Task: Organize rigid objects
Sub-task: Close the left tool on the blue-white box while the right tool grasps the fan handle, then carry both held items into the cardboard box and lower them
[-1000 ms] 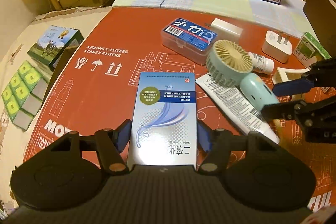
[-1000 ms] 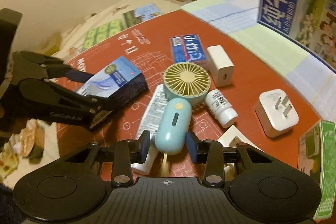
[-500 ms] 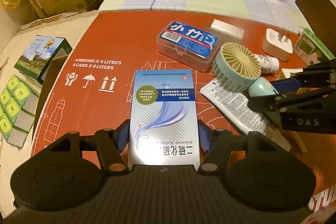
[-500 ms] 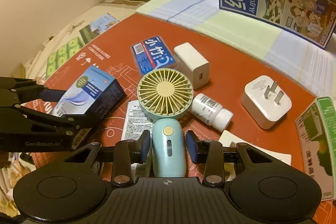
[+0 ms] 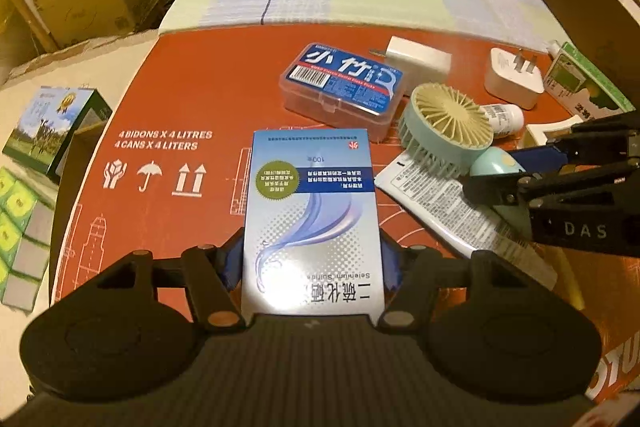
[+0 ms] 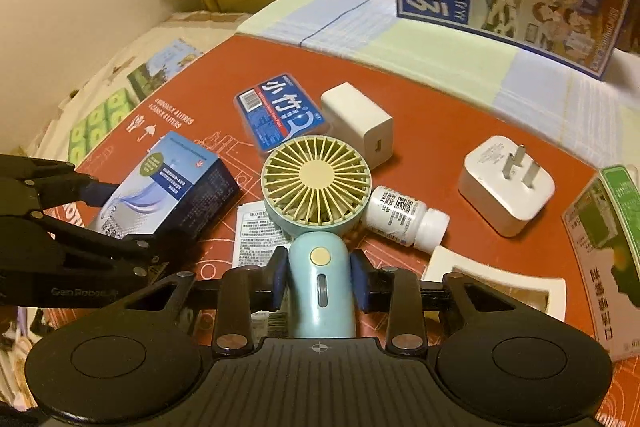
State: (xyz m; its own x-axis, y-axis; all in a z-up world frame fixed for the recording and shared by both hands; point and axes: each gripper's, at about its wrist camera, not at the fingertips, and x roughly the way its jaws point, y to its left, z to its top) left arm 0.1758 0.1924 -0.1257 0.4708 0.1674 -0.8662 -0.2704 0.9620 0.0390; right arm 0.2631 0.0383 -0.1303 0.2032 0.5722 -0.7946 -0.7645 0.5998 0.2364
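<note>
With your left hand-held gripper (image 5: 312, 263) clamping the blue box (image 5: 312, 223), let the closing right hand-held gripper (image 6: 320, 281) seat squarely on the fan (image 6: 318, 195) handle at six o'clock before lifting.

Both wrist views look steeply down, close, sharing the red mat (image 5: 208, 79).

1. My black left gripper (image 5: 312, 263) carries blue pads against a pale blue box (image 5: 312, 219) with a white swirl and dotted pattern.
2. The fan (image 6: 318, 187) at my right gripper (image 6: 320, 279) is mint green with a cream grille.
3. The mat (image 5: 224, 99) is red-orange, printed with white line drawings.
4. The far clear case (image 5: 344, 87) wears a blue label.
</note>
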